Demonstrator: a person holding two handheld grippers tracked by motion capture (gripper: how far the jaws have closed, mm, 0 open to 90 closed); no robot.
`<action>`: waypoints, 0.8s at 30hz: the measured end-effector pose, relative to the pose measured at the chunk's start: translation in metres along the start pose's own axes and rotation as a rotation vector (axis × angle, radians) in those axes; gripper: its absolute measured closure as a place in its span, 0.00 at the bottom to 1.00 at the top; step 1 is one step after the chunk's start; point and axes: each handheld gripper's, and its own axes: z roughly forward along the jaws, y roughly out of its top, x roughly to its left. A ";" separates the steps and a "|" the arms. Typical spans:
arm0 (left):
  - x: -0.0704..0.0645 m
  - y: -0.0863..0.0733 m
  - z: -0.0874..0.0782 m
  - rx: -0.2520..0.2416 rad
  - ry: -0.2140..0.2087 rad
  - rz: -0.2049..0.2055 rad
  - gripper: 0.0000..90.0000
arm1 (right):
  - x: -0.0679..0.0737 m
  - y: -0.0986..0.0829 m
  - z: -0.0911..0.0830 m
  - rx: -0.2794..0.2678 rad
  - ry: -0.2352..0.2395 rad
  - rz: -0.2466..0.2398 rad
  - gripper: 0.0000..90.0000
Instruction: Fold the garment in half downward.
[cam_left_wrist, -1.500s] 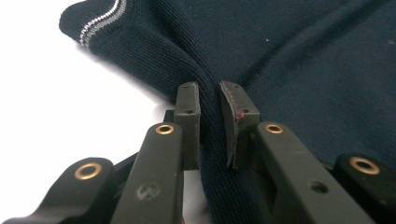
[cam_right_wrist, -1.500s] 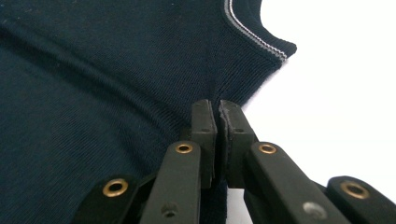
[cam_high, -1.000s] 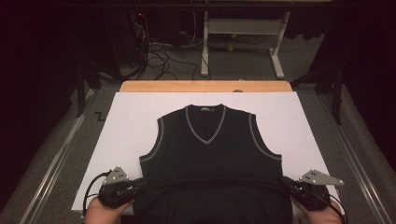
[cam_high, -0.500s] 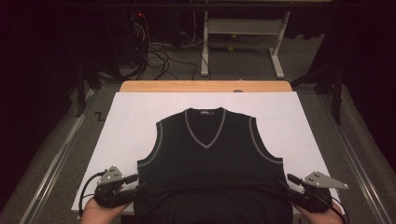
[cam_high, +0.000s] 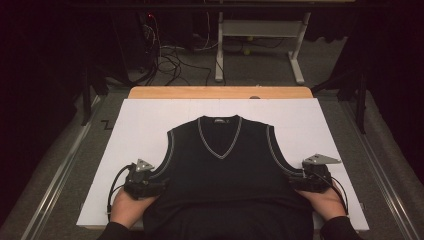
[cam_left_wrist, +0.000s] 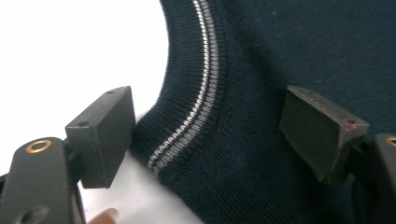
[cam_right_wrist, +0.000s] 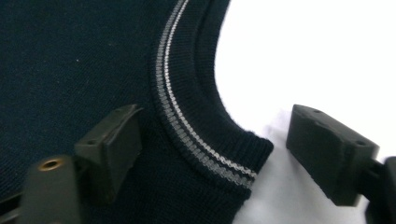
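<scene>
A black sleeveless V-neck vest (cam_high: 220, 175) with grey-striped trim lies flat, neck away from me, on the white sheet (cam_high: 140, 130). My left gripper (cam_high: 160, 186) sits at the bottom of the vest's left armhole. In the left gripper view it (cam_left_wrist: 210, 126) is open, its jaws astride the striped armhole edge (cam_left_wrist: 201, 107). My right gripper (cam_high: 292, 182) sits at the bottom of the right armhole. In the right gripper view it (cam_right_wrist: 219, 140) is open too, one jaw over the knit, the other over the sheet, with the armhole corner (cam_right_wrist: 210, 154) between them.
The white sheet covers a wooden table (cam_high: 220, 92) whose far edge shows beyond it. Metal rails (cam_high: 55, 180) run along both sides. A desk frame (cam_high: 260, 45) and cables (cam_high: 170, 55) stand on the floor behind. The vest's hem hangs toward me at the front edge.
Both grippers have moved away from the table's front edge and slightly inward, up to the bottoms of the armholes. The vest lies about where it was.
</scene>
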 end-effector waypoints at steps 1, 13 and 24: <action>-0.001 -0.001 -0.002 -0.007 -0.016 0.016 0.24 | 0.002 0.000 -0.002 -0.005 0.009 -0.006 0.50; -0.002 -0.015 -0.018 -0.026 -0.133 0.075 0.72 | 0.010 -0.017 -0.023 -0.029 0.084 -0.050 0.83; -0.010 -0.036 -0.039 0.001 -0.194 0.113 0.73 | 0.015 -0.038 -0.049 -0.046 0.106 -0.089 0.83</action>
